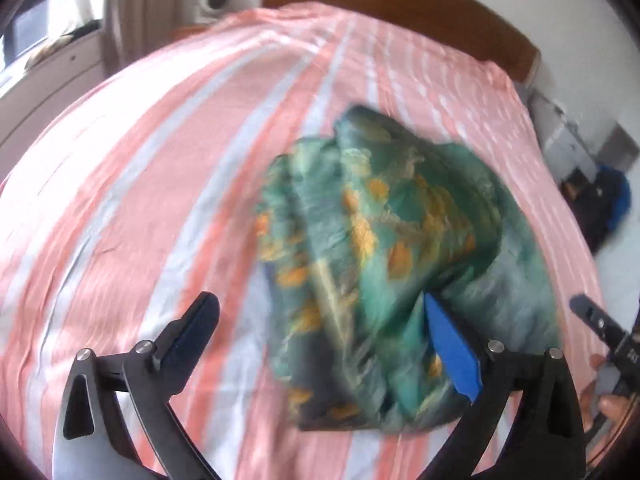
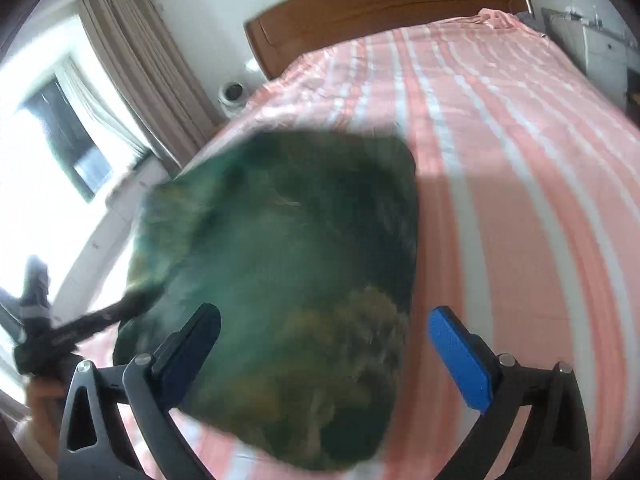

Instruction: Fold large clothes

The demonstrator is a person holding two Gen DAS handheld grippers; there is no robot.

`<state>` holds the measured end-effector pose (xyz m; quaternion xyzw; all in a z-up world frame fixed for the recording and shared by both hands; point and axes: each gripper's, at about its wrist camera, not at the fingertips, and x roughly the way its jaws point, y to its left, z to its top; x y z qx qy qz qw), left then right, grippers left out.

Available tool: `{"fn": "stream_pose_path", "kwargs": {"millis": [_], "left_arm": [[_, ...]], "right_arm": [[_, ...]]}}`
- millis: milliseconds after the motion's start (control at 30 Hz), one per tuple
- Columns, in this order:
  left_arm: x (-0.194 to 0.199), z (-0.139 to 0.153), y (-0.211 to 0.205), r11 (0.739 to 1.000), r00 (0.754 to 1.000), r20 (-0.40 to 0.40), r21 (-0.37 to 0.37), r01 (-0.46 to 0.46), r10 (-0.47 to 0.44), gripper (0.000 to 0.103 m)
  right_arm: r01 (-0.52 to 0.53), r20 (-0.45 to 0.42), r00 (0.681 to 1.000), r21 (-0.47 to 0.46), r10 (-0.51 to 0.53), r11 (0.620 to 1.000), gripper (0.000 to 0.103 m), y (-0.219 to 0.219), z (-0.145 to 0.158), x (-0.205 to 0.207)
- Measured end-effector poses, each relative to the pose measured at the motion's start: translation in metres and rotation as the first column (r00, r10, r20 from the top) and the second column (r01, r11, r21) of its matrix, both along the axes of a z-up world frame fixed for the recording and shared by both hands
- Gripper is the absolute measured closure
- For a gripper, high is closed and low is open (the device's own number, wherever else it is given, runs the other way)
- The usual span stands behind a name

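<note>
Cloth (image 1: 384, 264), green with orange print, is lying bunched in a thick heap on the striped bed (image 1: 132, 184), near its front edge. Both views are blurring, so folds and edges are reading poorly. The left gripper (image 1: 332, 340) is standing with jaws spread wide and gripping nothing; its blue pad is sitting against the heap's near side. The right gripper (image 2: 332, 352) is likewise gaping, the heap lying under and beyond its fingers, nothing pinched. Risk, as I am judging it: with no hem or corner showing, either gripper is likely closing on several layers at once, dragging the whole bundle instead of opening it out. The heap is also sitting close to the bed's edge, so a careless pull is threatening to slide it off.
</note>
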<state>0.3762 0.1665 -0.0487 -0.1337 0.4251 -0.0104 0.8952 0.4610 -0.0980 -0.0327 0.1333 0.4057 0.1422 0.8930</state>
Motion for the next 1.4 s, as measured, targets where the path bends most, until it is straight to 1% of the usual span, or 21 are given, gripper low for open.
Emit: {"fn": "stream_pose_path", "kwargs": {"millis": [67, 133, 200, 233, 267, 300, 367, 400, 467, 500, 567, 600, 667, 700, 733, 833, 967, 1100, 1200, 1267, 1400], "left_arm": [[-0.017, 0.004, 0.003, 1.000, 1.000, 0.028, -0.008, 0.006, -0.006, 0.003], [-0.041, 0.016, 0.003, 0.999, 0.997, 0.073, 0.040, 0.003, -0.006, 0.002], [-0.064, 0.028, 0.001, 0.991, 0.991, 0.132, 0.132, -0.009, -0.008, 0.002], [-0.085, 0.036, -0.012, 0.977, 0.985, 0.169, 0.213, -0.019, -0.018, 0.001], [-0.099, 0.043, -0.011, 0.965, 0.982, 0.190, 0.261, -0.031, -0.020, 0.000], [-0.105, 0.051, 0.003, 0.949, 0.977, 0.212, 0.311, -0.048, -0.020, 0.000], [-0.138, 0.064, -0.011, 0.922, 0.968, 0.249, 0.381, -0.068, -0.031, 0.000], [-0.149, 0.065, -0.021, 0.917, 0.965, 0.260, 0.393, -0.067, -0.041, 0.000], [-0.175, 0.075, -0.026, 0.920, 0.961, 0.268, 0.389, -0.045, -0.067, 0.000], [-0.184, 0.072, -0.029, 0.919, 0.959, 0.271, 0.394, -0.030, -0.085, 0.000], [-0.205, 0.073, -0.047, 0.906, 0.952, 0.290, 0.422, -0.035, -0.098, 0.000], [-0.215, 0.074, -0.056, 0.900, 0.948, 0.304, 0.434, -0.049, -0.095, 0.000], [-0.228, 0.074, -0.066, 0.898, 0.941, 0.328, 0.435, -0.065, -0.090, 0.000], [-0.235, 0.073, -0.070, 0.901, 0.939, 0.334, 0.428, -0.073, -0.082, 0.000], [-0.242, 0.073, -0.074, 0.905, 0.940, 0.335, 0.417, -0.082, -0.069, 0.000], [-0.256, 0.070, -0.081, 0.919, 0.949, 0.308, 0.389, -0.066, -0.062, 0.000], [-0.278, 0.071, -0.088, 0.927, 0.958, 0.278, 0.371, -0.046, -0.063, 0.000], [-0.287, 0.066, -0.095, 0.947, 0.965, 0.250, 0.322, -0.009, -0.076, 0.000], [-0.296, 0.062, -0.104, 0.942, 0.968, 0.238, 0.336, -0.003, -0.082, 0.000], [-0.302, 0.059, -0.107, 0.939, 0.973, 0.217, 0.343, -0.004, -0.075, 0.000], [-0.315, 0.057, -0.105, 0.945, 0.979, 0.193, 0.326, 0.004, -0.071, 0.000]], "right_arm": [[-0.006, 0.018, 1.000, 0.001, 0.006, 1.000, 0.000, -0.004, -0.001, -0.012], [-0.014, 0.048, 0.999, -0.006, 0.014, 1.000, 0.000, -0.005, 0.004, -0.029], [-0.006, 0.092, 0.996, -0.056, 0.011, 0.998, 0.000, -0.007, 0.008, -0.051], [-0.005, 0.125, 0.992, -0.088, 0.016, 0.996, 0.000, -0.008, 0.013, -0.065], [0.001, 0.151, 0.988, -0.115, 0.016, 0.993, 0.000, -0.008, 0.015, -0.089], [0.010, 0.180, 0.984, -0.140, 0.015, 0.990, 0.000, -0.008, 0.019, -0.107], [0.038, 0.250, 0.968, -0.178, 0.008, 0.983, 0.000, -0.015, 0.032, -0.154], [0.051, 0.274, 0.962, -0.196, 0.005, 0.979, 0.000, -0.016, 0.036, -0.171], [0.079, 0.332, 0.943, -0.229, 0.002, 0.970, 0.000, -0.021, 0.048, -0.204], [0.098, 0.369, 0.930, -0.246, -0.001, 0.964, 0.000, -0.026, 0.053, -0.222], [0.158, 0.449, 0.893, -0.264, -0.024, 0.952, 0.000, -0.032, 0.061, -0.259], [0.168, 0.467, 0.884, -0.261, -0.028, 0.951, 0.000, -0.033, 0.062, -0.266], [0.118, 0.456, 0.890, -0.237, 0.003, 0.964, 0.000, -0.036, 0.058, -0.280], [0.067, 0.391, 0.919, -0.273, 0.047, 0.960, 0.000, -0.034, 0.051, -0.281], [0.053, 0.340, 0.939, -0.314, 0.060, 0.948, 0.000, -0.031, 0.045, -0.284], [0.096, 0.365, 0.930, -0.331, 0.034, 0.939, 0.000, -0.032, 0.041, -0.303], [0.117, 0.401, 0.916, -0.246, -0.009, 0.962, 0.000, -0.038, 0.050, -0.330], [0.091, 0.335, 0.942, -0.169, -0.030, 0.981, 0.000, -0.043, 0.047, -0.334], [0.103, 0.311, 0.949, -0.159, -0.049, 0.982, 0.000, -0.043, 0.039, -0.340], [0.111, 0.287, 0.956, -0.166, -0.059, 0.980, 0.000, -0.041, 0.035, -0.342], [0.080, 0.200, 0.979, -0.231, -0.033, 0.970, 0.000, -0.027, 0.027, -0.346]]}}
